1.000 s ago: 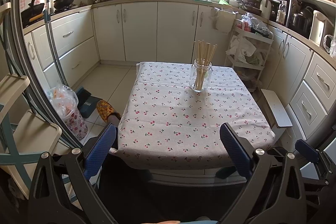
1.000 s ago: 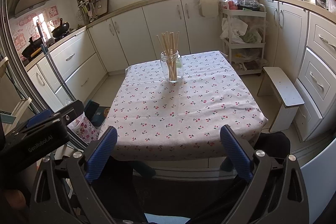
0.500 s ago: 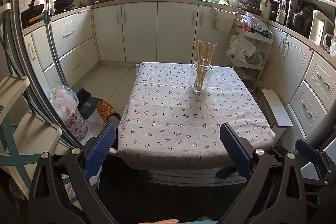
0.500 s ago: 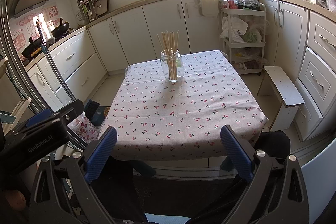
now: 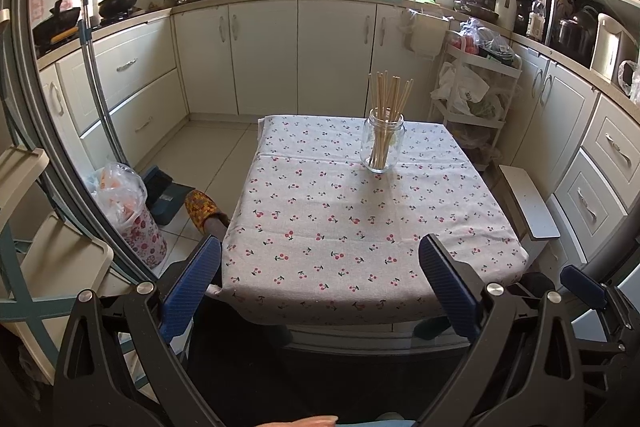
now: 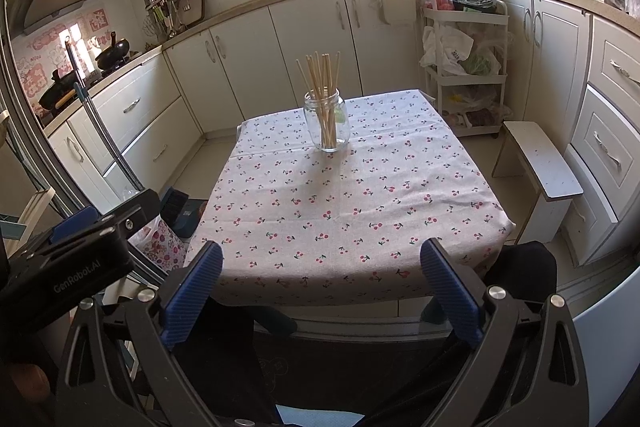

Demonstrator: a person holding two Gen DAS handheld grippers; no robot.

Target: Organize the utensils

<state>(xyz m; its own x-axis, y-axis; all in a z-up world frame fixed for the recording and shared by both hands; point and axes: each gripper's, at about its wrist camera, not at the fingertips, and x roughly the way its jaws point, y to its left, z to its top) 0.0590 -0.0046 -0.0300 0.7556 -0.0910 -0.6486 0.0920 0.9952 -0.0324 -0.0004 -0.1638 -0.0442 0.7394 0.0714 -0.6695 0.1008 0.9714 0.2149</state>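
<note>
A clear glass jar stands upright on the far half of a square table covered with a pale cherry-print cloth. It holds a bundle of light wooden chopsticks, all standing tips-down and fanning slightly above the rim. No other utensil lies on the cloth in either view; the near half of the table is bare fabric.

The left gripper, black-framed with blue ribbed pads, is held at the near edge of the table, its fingers spread wide and nothing between them. The right gripper is in the same posture to its right: fingers wide apart, empty, well short of the jar. Neither touches the cloth or the jar.

Judgement: the collecting appears complete, since every visible chopstick is already in the jar and both grippers are unloaded. What remains, if anything, cannot be established; at most a straightening of the bundle or repositioning of the jar.
</note>
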